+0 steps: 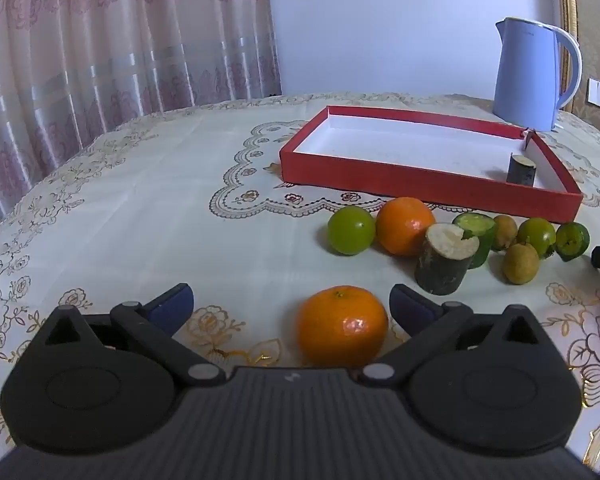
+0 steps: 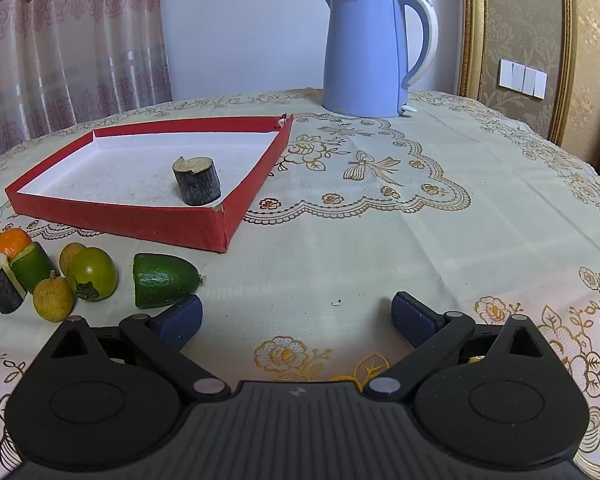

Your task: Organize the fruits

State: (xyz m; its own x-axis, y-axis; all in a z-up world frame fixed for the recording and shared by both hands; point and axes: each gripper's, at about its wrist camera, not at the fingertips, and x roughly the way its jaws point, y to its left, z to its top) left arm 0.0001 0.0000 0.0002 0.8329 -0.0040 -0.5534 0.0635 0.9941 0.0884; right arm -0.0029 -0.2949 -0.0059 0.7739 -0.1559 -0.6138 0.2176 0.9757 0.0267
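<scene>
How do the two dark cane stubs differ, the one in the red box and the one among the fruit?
The boxed stub stands alone inside the red box; the outer stub stands on the tablecloth, tight against a cucumber piece. The boxed stub lies farther from the left gripper than the outer stub. Both stand upright, with dark skin and a pale, chipped cut top.

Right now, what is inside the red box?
One dark-barked sugarcane piece stands upright near a corner of the red box. The rest shows a bare white floor; nothing there is covered.
</scene>
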